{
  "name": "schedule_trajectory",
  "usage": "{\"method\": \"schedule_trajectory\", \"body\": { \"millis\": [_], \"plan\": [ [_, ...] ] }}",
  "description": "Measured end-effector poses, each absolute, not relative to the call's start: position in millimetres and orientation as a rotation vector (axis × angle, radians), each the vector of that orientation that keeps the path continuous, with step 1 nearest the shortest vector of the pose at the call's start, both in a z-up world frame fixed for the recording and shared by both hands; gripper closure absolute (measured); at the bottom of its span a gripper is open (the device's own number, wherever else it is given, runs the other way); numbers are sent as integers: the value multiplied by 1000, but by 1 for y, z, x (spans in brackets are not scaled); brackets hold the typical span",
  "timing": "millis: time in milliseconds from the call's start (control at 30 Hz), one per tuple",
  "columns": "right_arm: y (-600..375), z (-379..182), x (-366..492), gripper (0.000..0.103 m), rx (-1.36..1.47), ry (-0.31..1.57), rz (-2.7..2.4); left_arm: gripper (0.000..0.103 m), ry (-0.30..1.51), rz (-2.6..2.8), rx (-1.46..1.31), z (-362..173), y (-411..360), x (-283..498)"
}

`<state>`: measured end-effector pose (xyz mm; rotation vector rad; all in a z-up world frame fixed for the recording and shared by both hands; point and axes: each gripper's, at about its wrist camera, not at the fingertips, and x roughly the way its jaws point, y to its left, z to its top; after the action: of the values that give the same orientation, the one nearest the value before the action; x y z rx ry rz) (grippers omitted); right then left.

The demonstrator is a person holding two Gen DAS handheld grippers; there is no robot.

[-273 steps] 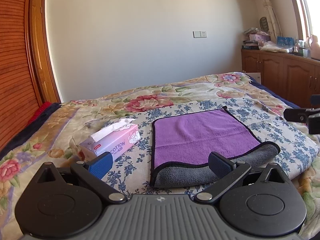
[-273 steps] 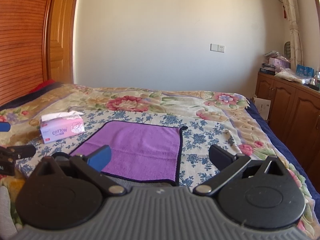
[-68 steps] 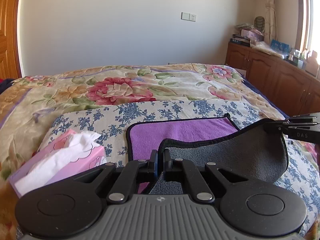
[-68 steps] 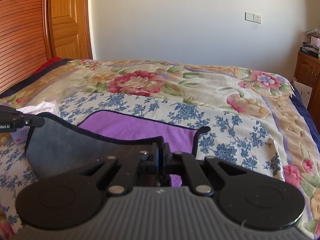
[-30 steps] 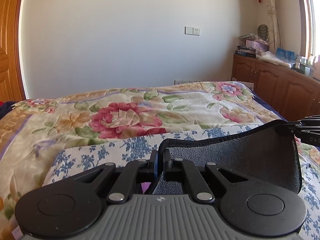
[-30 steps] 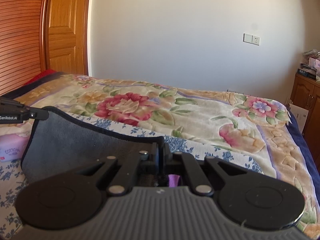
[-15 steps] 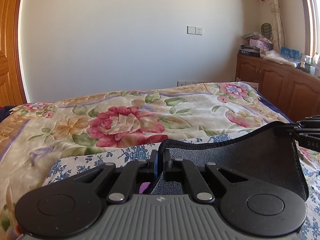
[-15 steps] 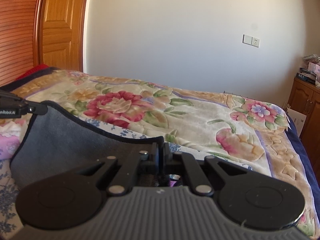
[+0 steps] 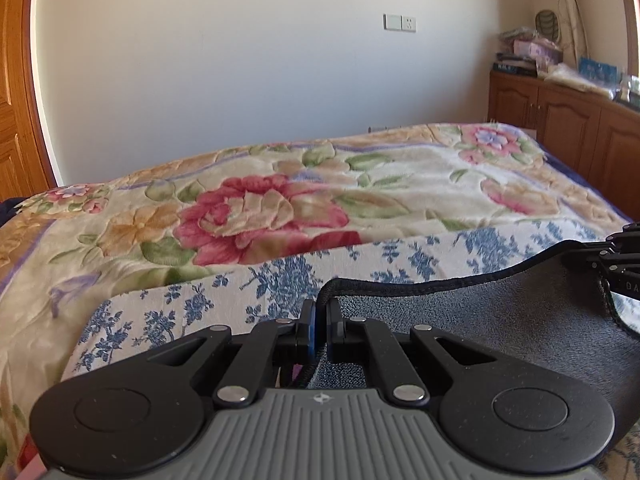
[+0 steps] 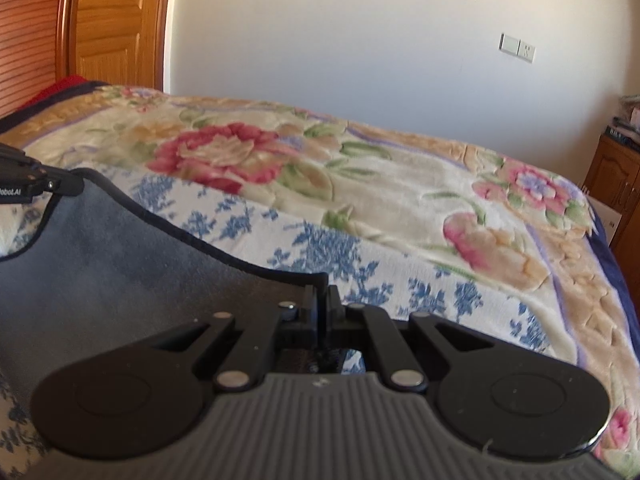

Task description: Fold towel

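The towel (image 9: 500, 320), grey on this side with a black hem, hangs stretched between my two grippers above the bed. My left gripper (image 9: 320, 312) is shut on its left corner. My right gripper (image 10: 322, 300) is shut on its right corner, and the grey towel (image 10: 132, 264) sags to the left of it. The right gripper's tip shows at the right edge of the left wrist view (image 9: 618, 256); the left gripper's tip shows at the left edge of the right wrist view (image 10: 36, 184). The towel's purple side is almost hidden.
The bed carries a floral blanket (image 9: 260, 216) and a blue-flowered white cloth (image 9: 280, 280) under the towel. Wooden cabinets (image 9: 568, 128) with clutter stand at the right. A wooden door (image 10: 116, 24) stands at the left.
Both grippers have carried the held towel edge further across the bed. The tissue box has left both views.
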<state>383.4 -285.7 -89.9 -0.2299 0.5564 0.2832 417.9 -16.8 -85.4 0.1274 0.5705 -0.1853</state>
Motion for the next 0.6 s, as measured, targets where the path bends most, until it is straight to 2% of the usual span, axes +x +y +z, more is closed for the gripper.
{"method": "schedule_trajectory", "body": {
  "millis": [267,333,367,400,433,500,600],
  "plan": [
    [-285,-102,390,98,-240,599,274,93,604,-174,157,-98,-23,423],
    [-286,-102,392,90,-232,606,264,81,607,-176,155,-99,-24,423],
    [-286,-103,391,88,-232,607,258,69,607,-181,152,-99,-24,422],
    [-286,-102,390,87,-233,606,254,60,602,-183,149,-98,-24,421],
    [-287,-102,390,84,-230,607,250,58,598,-184,145,-97,-23,420],
    [-289,-99,387,55,-216,603,246,49,589,-181,141,-94,-23,416],
    [-291,-92,380,53,-195,594,243,42,583,-184,122,-88,-22,410]
  ]
}}
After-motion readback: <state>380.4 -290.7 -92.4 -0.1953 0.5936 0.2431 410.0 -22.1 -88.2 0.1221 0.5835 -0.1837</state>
